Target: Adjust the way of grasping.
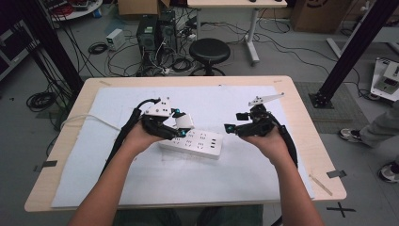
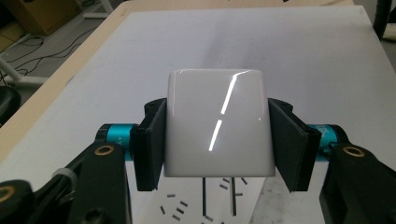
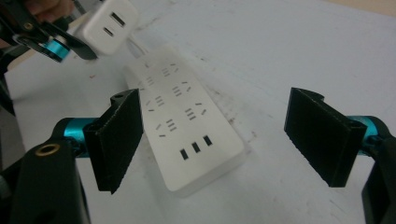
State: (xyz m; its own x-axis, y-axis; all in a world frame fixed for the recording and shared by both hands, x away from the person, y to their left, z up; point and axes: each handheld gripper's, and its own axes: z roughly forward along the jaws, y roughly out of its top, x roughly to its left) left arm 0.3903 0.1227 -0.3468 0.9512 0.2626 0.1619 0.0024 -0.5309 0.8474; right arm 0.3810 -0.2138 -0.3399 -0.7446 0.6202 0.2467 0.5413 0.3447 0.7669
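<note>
We see a light wooden table topped with a white sheet. Beyond the table, on the grey floor, stands a black round stool, with tangled cables and what look like computer towers to the stool's left. Right of the stool rises a white desk leg. Black frame posts flank the table.

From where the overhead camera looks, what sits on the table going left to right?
Left gripper clamping a white charger block → white power strip → right gripper, jaws open and empty.
</note>
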